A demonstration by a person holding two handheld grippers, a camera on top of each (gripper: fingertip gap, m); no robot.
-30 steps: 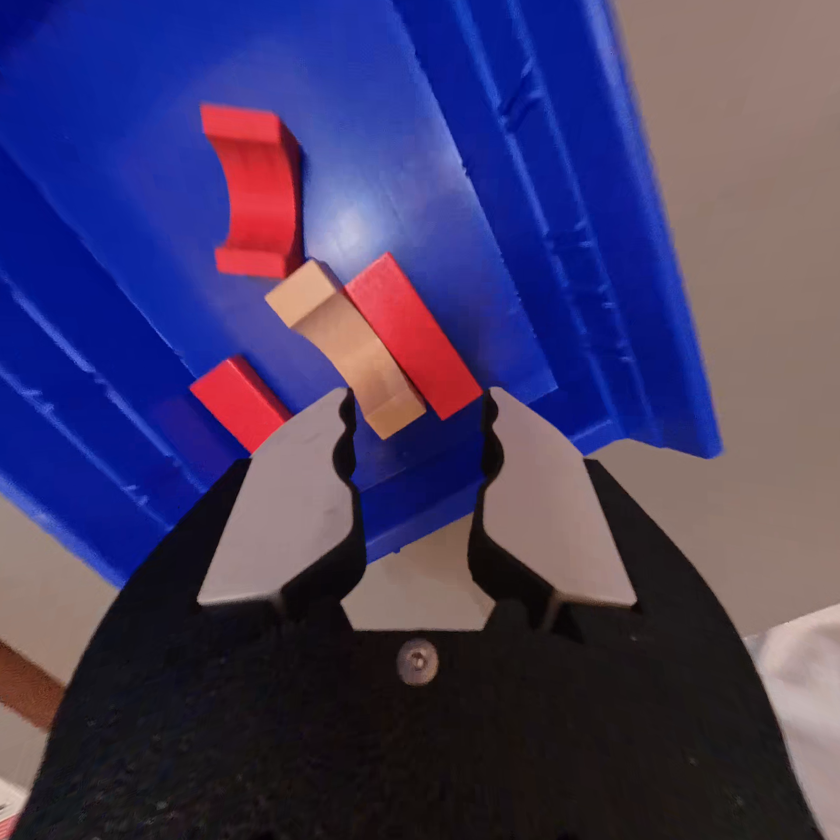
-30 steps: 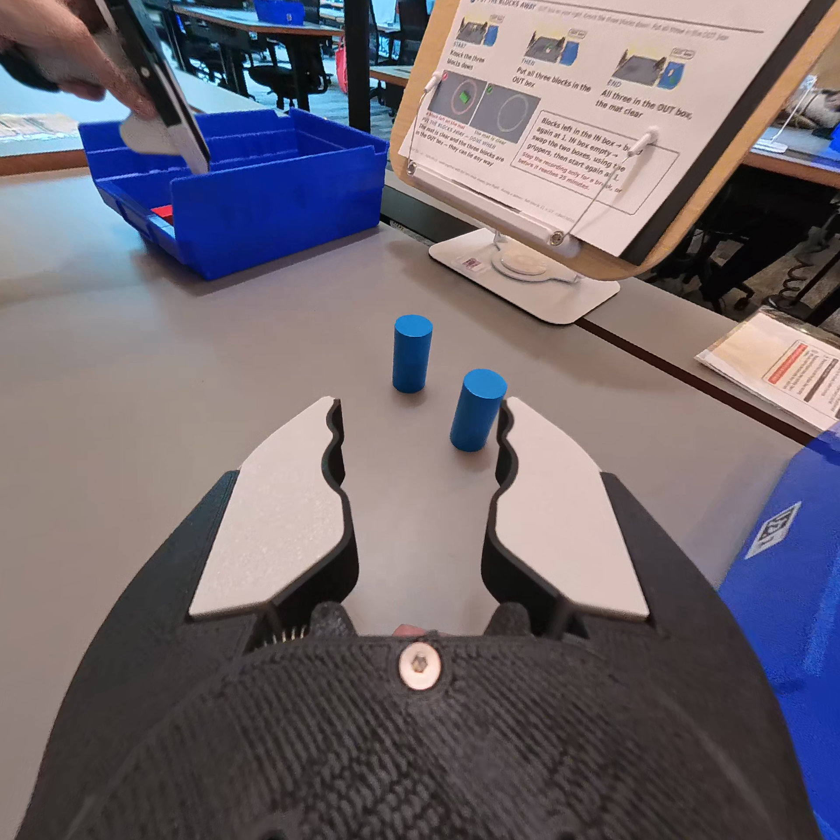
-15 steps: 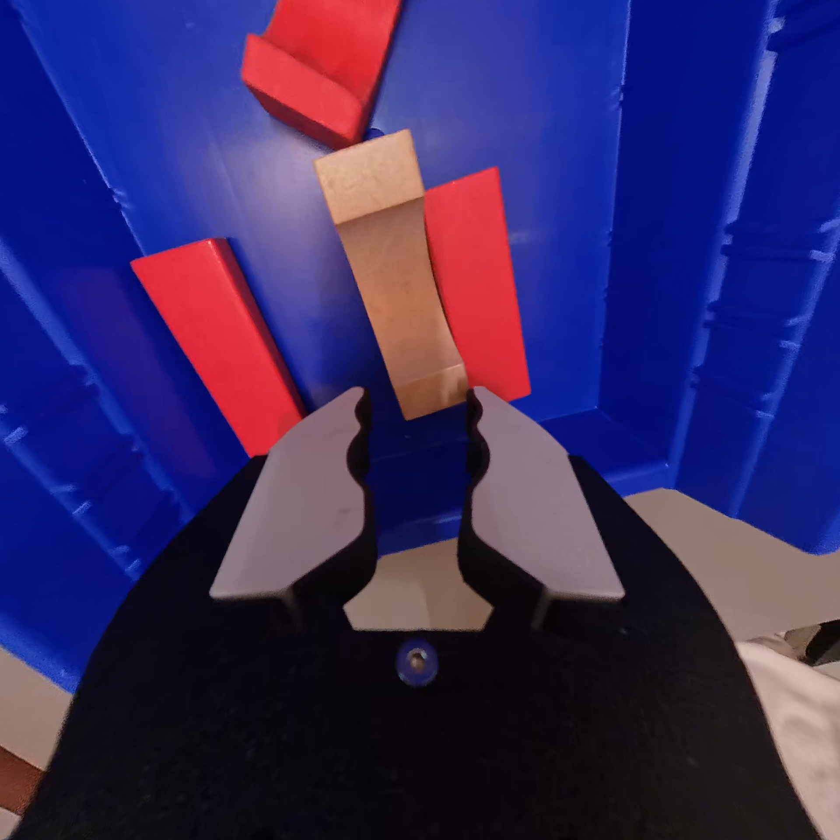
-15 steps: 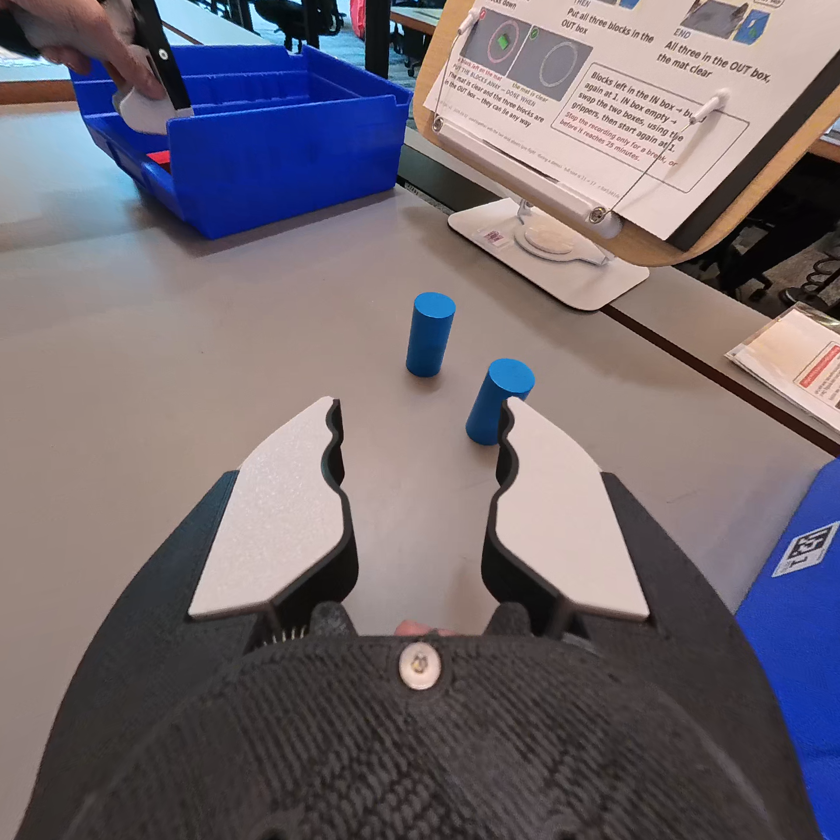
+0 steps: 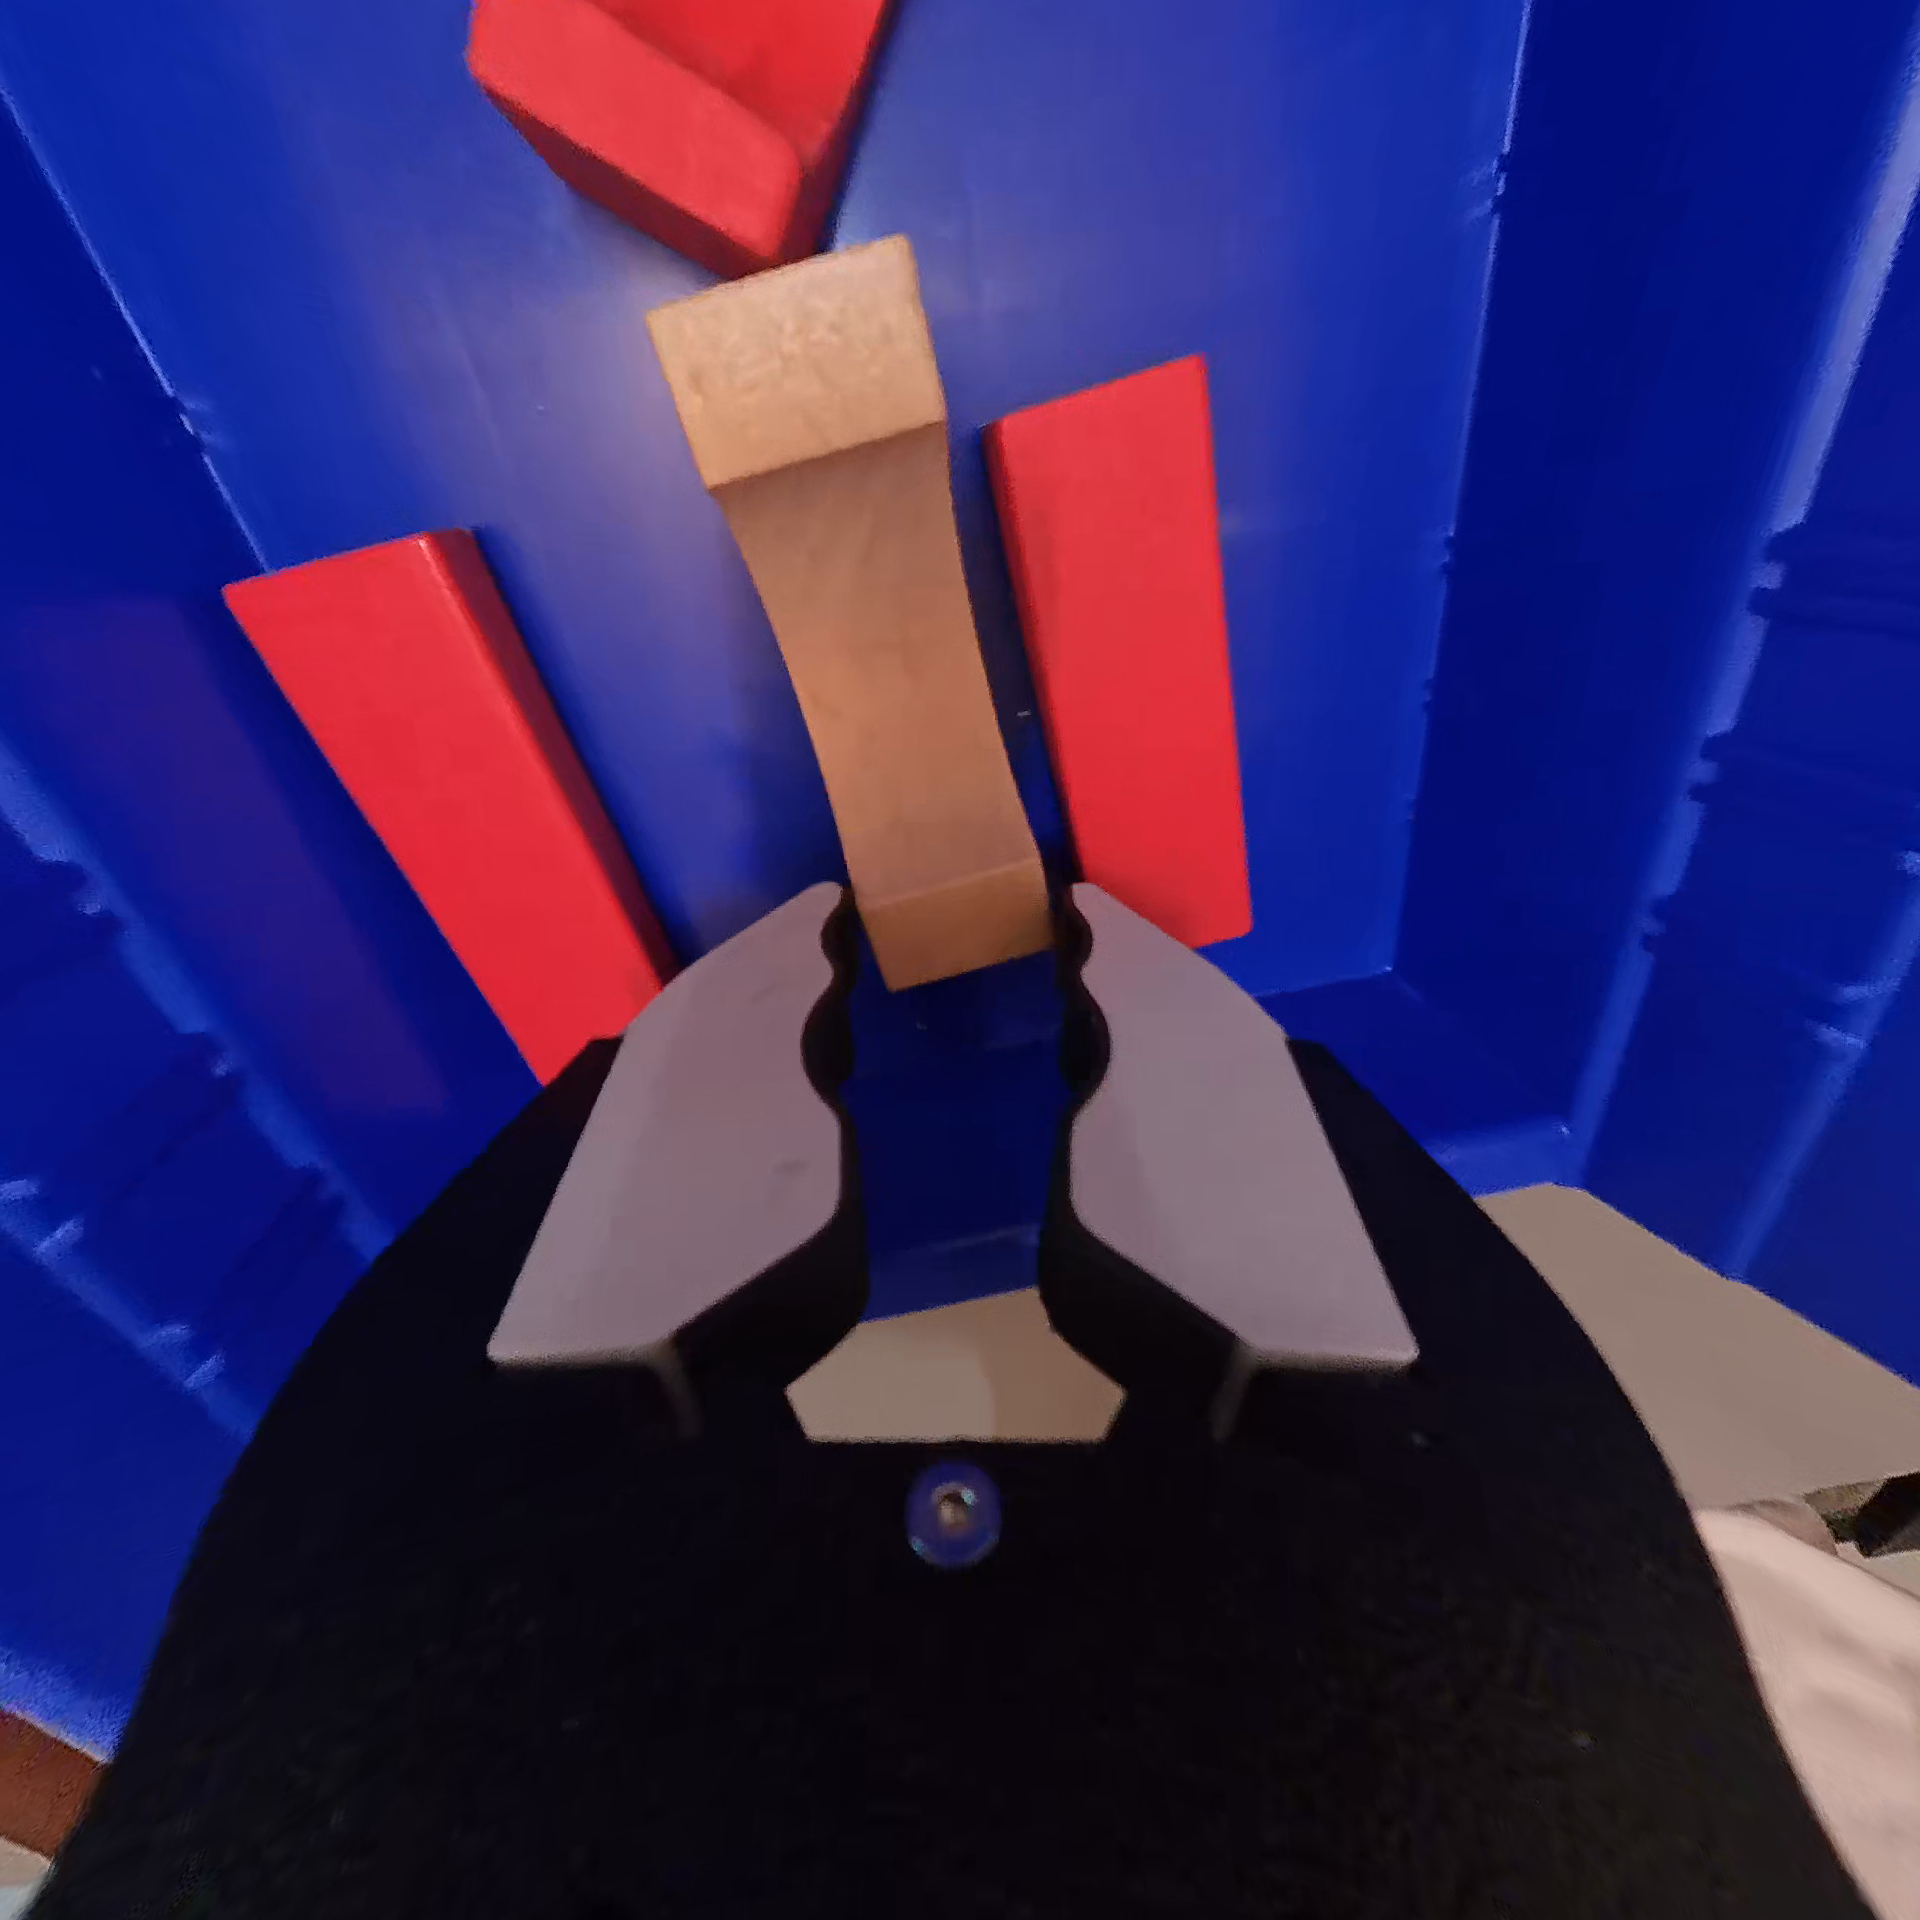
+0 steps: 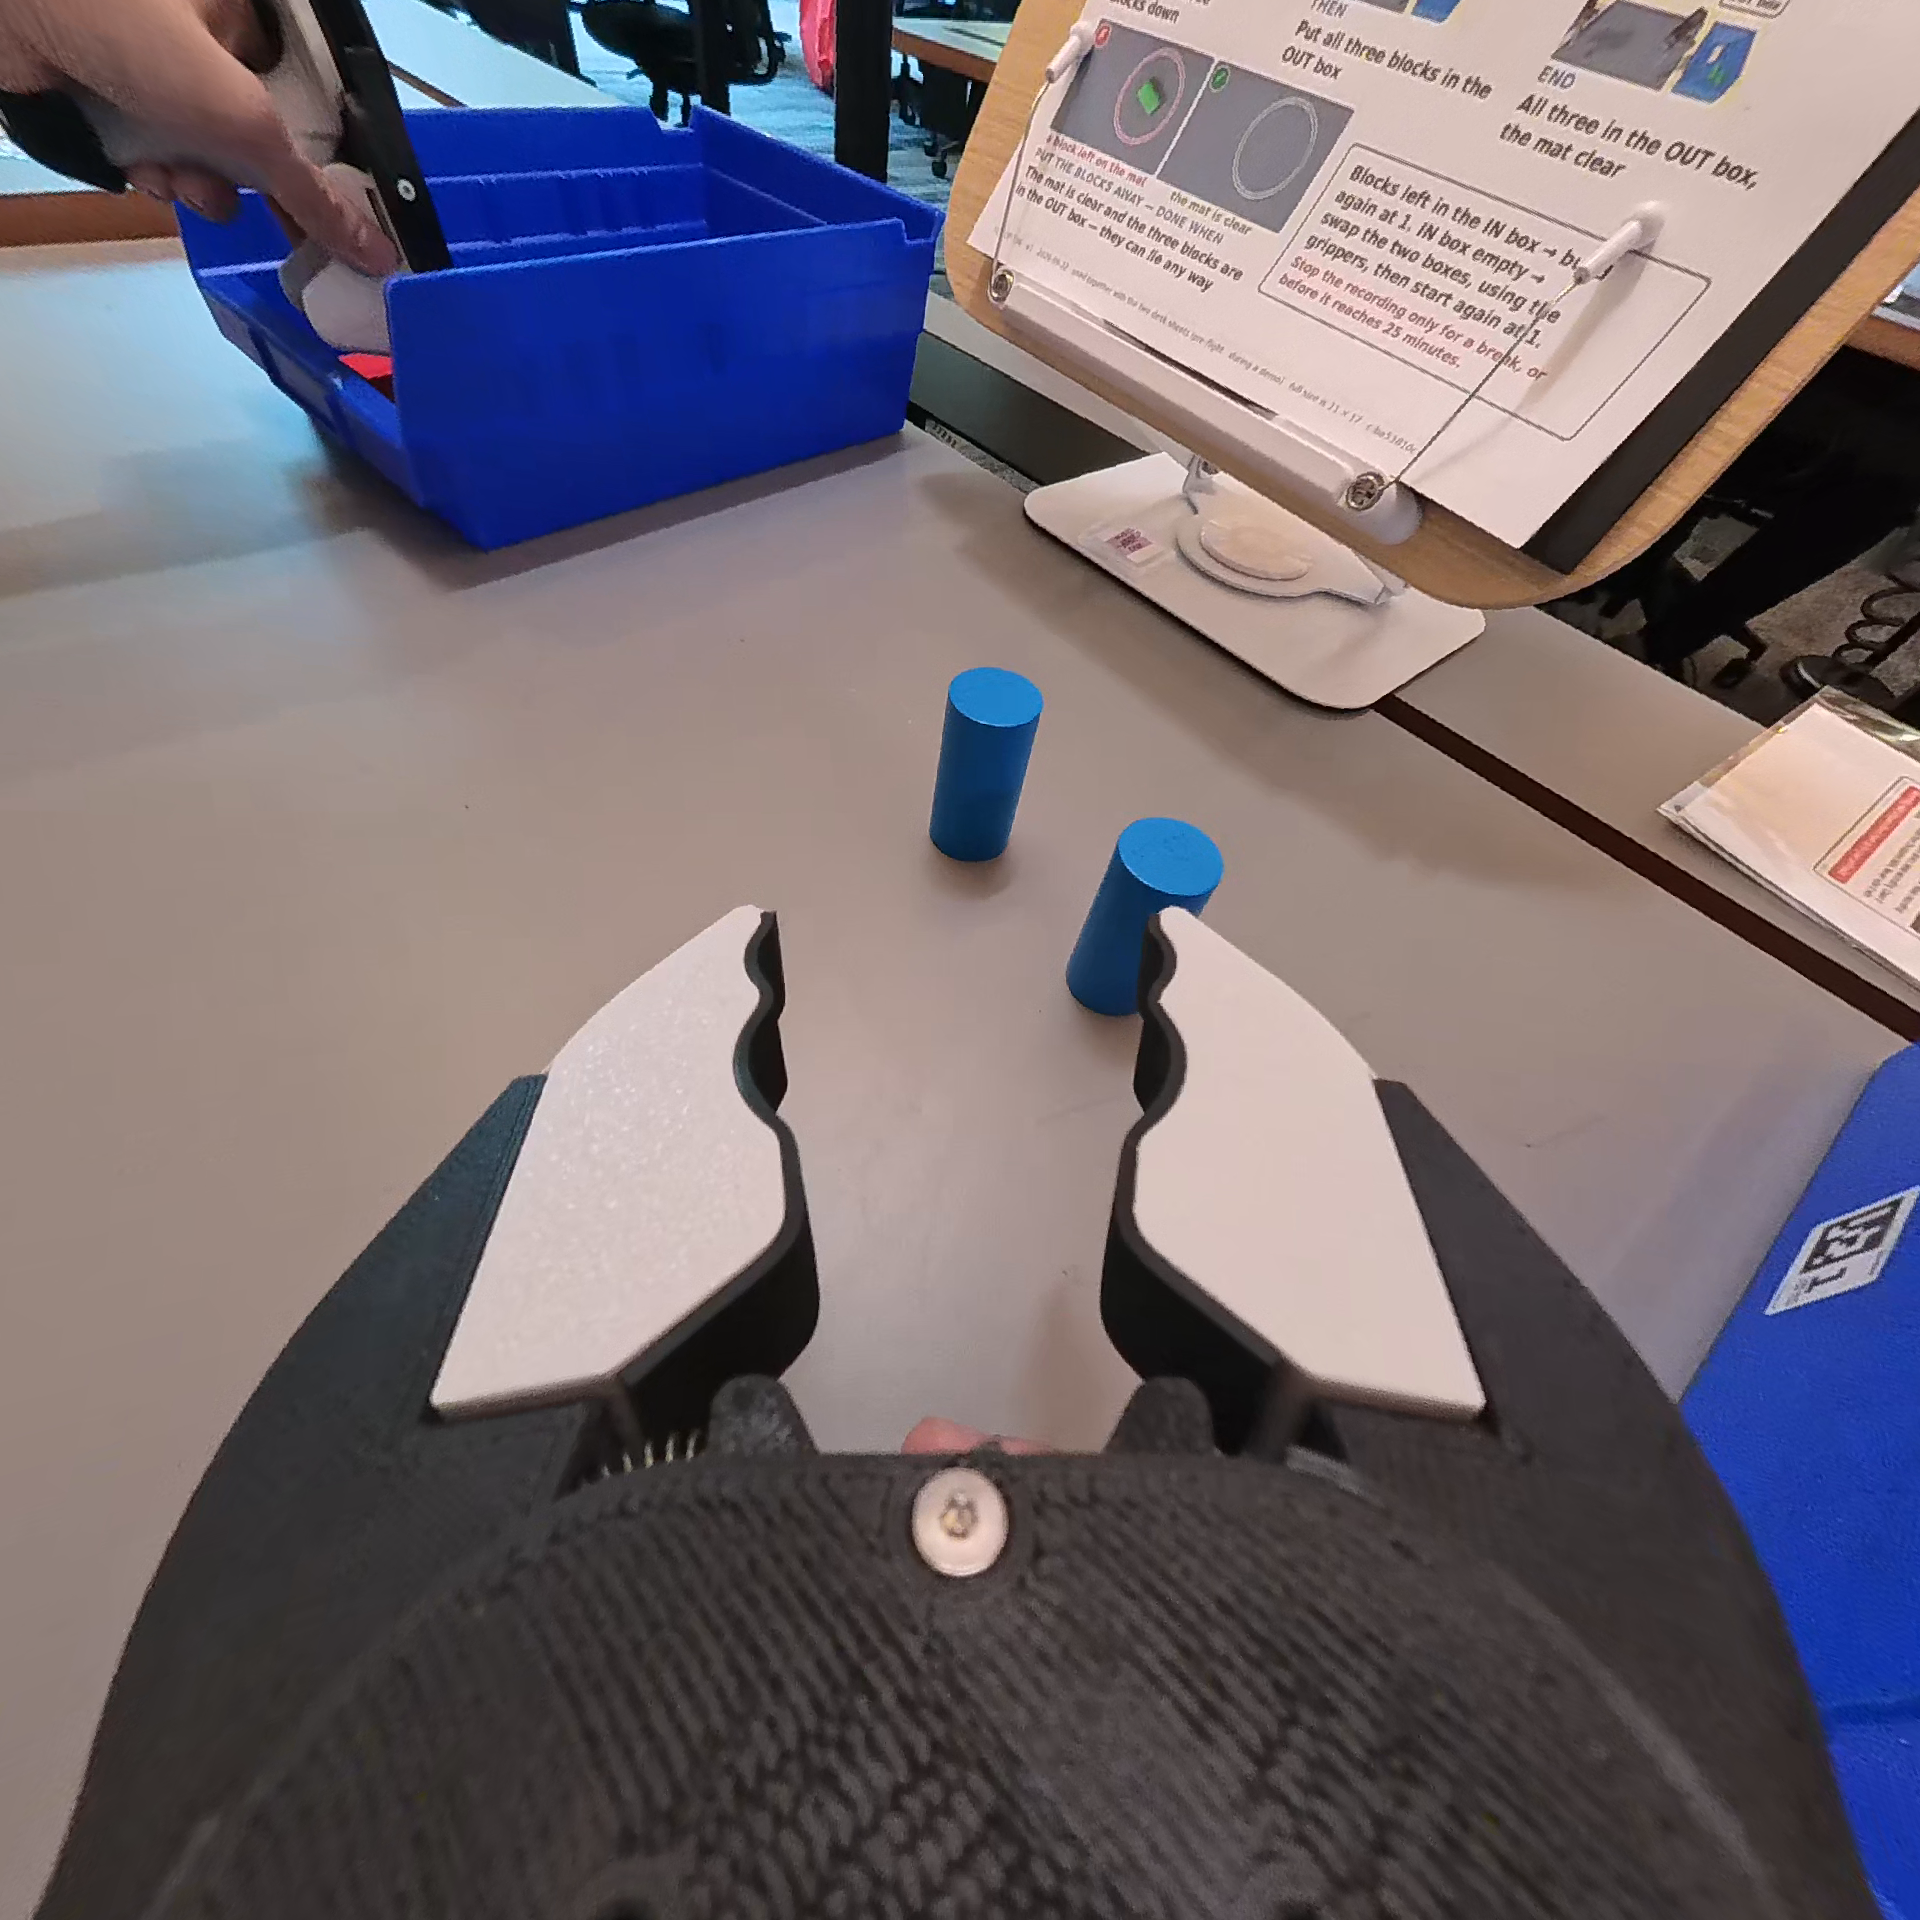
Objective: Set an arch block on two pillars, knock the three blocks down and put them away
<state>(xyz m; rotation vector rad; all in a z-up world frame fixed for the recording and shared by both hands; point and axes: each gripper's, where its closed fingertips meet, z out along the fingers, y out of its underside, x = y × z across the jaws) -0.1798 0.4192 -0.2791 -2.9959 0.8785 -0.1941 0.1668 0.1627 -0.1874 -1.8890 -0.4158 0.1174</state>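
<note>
your left gripper (image 5: 951, 935) is down inside the blue bin (image 5: 1662, 520), jaws parted and straddling the near end of the tan arch block (image 5: 873, 644); the tips sit either side of that end w/ a sliver of gap each side, so it reads as released, not yet clamped on anything. the tan block lies lengthwise away from you on the bin floor, curved face up, which is why the narrow end is the bit that fits between the tips. a red bar (image 5: 1122, 644) lies just beside it on the right, near parallel, another red bar (image 5: 436, 769) lies angled on the left a bit further off, and a red arch block (image 5: 675, 125) sits at the far end, nearly touching the tan one's far corner. tight neighbours, so the tips have little room either side. from the right wrist view you can see the same bin (image 6: 644, 343) well off across the grey table (image 6: 312, 831), w/ a hand (image 6: 187, 125) pushing the left gripper into it. your right gripper (image 6: 961, 925) hangs low over the table, jaws wide apart, empty. nearest to it is a blue cylinder (image 6: 1132, 914), upright, just beside the right fingertip (image 6: 1236, 997) and partly behind it; can't tell if they touch. a 2nd blue cylinder (image 6: 982, 764) stands upright a little further out, apart from the first. beyond them a document stand (image 6: 1299, 613) props a printed sheet, a paper packet (image 6: 1829, 821) lies at the right, and the edge of another blue bin (image 6: 1829, 1299) w/ a sticker shows at the right
</note>
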